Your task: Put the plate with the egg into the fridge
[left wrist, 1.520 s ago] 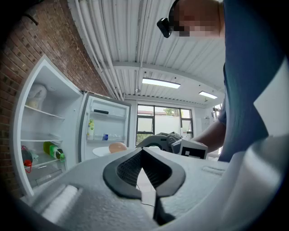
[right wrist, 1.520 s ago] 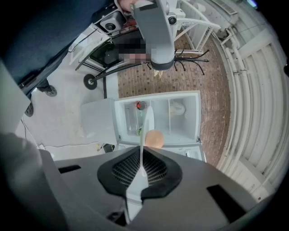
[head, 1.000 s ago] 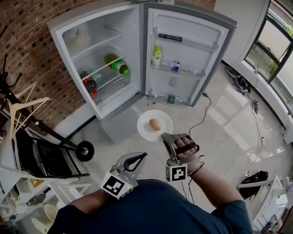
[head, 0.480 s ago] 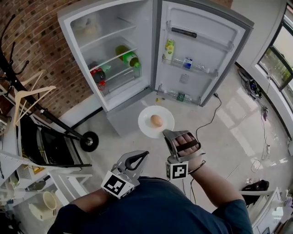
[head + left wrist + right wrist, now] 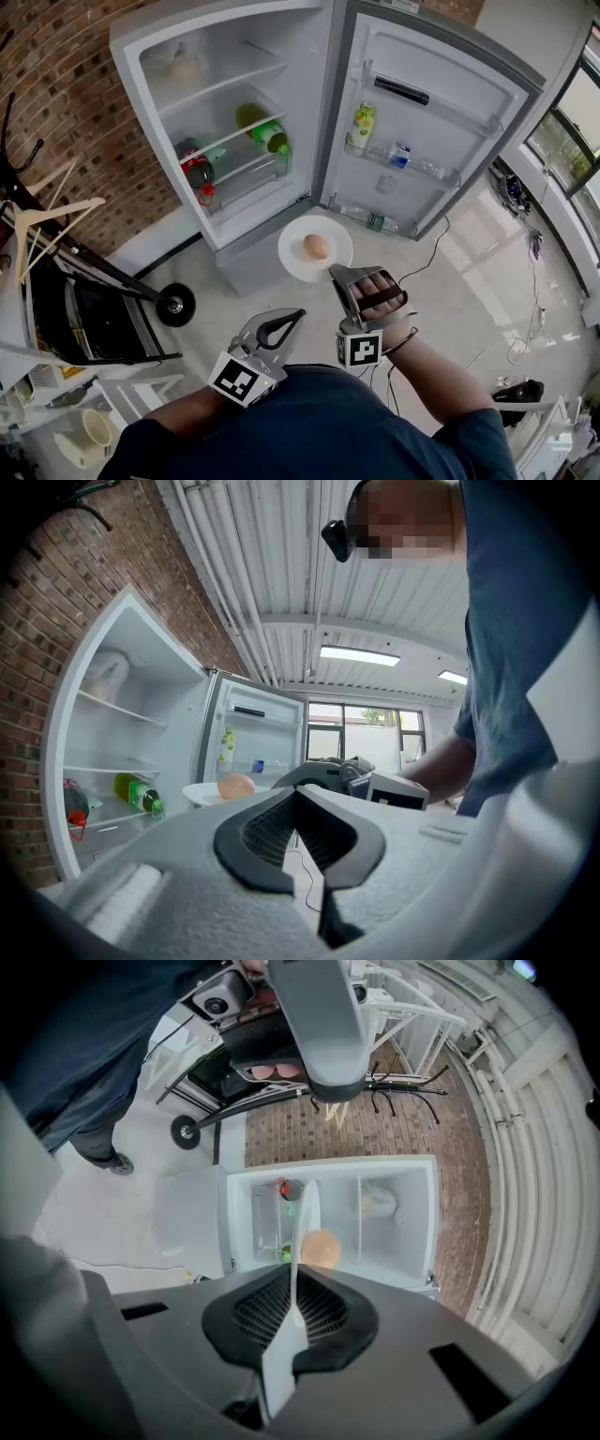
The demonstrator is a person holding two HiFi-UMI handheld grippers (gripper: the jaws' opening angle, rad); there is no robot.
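The fridge (image 5: 225, 122) stands open. The plate (image 5: 296, 261) hangs in mid-air short of it, rim clenched in our right tool (image 5: 337, 274); our left tool (image 5: 296, 317) is closed on nothing. We should enter level and slowly, lest the egg (image 5: 317, 247) roll.

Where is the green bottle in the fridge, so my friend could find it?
Find the open white fridge by the brick wall and look inside, below the top shelf. The green bottle lies on its side at the end nearest the door; the dark bottle at the other end has red on it.
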